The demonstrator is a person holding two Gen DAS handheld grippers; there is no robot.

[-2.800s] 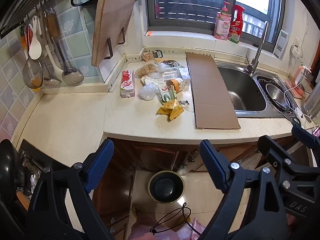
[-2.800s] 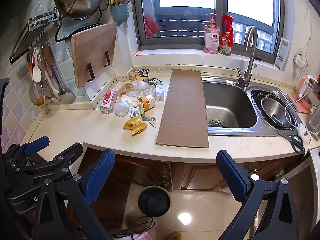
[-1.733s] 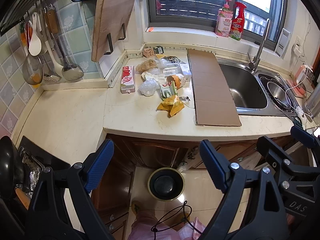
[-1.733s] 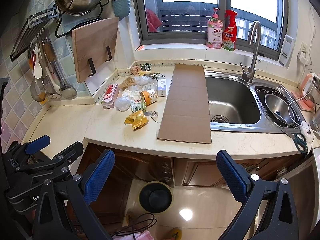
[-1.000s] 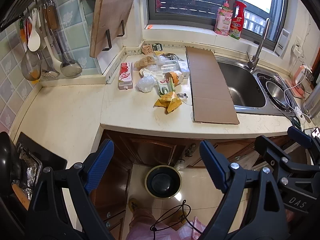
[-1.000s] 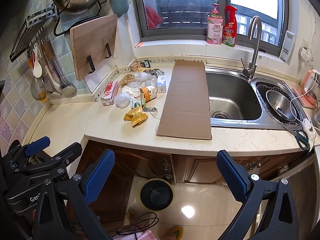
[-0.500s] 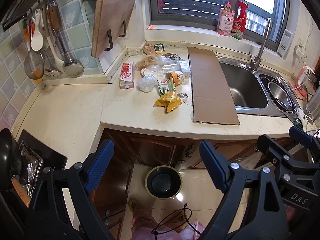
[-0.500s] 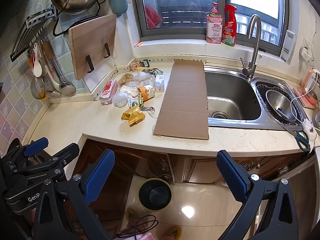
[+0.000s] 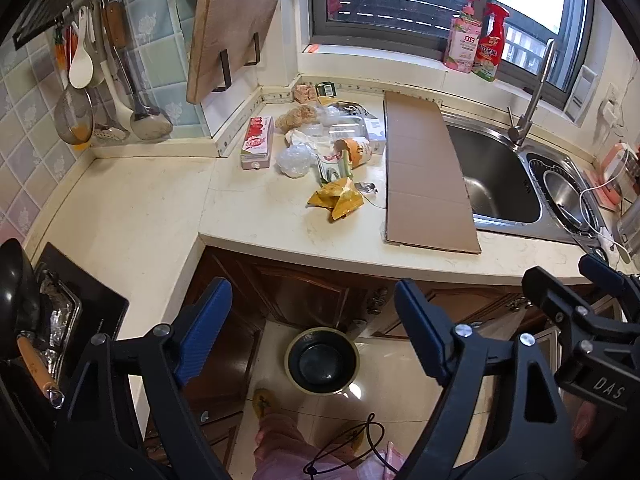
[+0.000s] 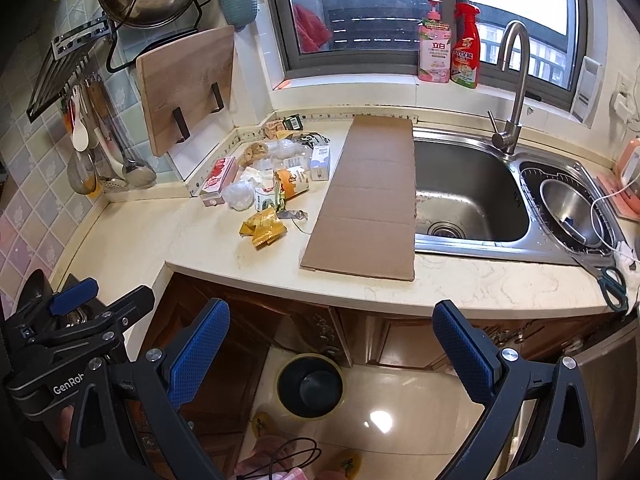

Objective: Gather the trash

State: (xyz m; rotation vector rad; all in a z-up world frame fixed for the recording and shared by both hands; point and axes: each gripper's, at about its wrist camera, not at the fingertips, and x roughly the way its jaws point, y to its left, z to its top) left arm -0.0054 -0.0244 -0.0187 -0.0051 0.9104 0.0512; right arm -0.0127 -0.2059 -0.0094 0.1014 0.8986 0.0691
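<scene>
A pile of trash lies on the counter near the corner: yellow wrappers [image 9: 338, 200] [image 10: 264, 230], a pink carton [image 9: 257, 142] [image 10: 216, 180], a crumpled clear bag [image 9: 294, 160], an orange cup [image 9: 356, 150] [image 10: 294, 184]. A flat cardboard sheet [image 9: 424, 172] [image 10: 372, 200] lies beside the sink. A black trash bin [image 9: 322, 360] [image 10: 310, 386] stands on the floor below. My left gripper [image 9: 312, 334] and right gripper [image 10: 330, 354] are open and empty, held above the floor in front of the counter.
The steel sink [image 10: 468, 192] with tap is at the right. Scissors [image 10: 608, 280] lie on the counter's right end. A cutting board [image 10: 186, 88] and utensils [image 9: 100, 92] hang on the tiled wall. A stove with a pan [image 9: 24, 312] is at the left.
Both grippers have shifted only slightly in front of the counter; the view wobbles a little. Nothing on the counter has moved and both stay open.
</scene>
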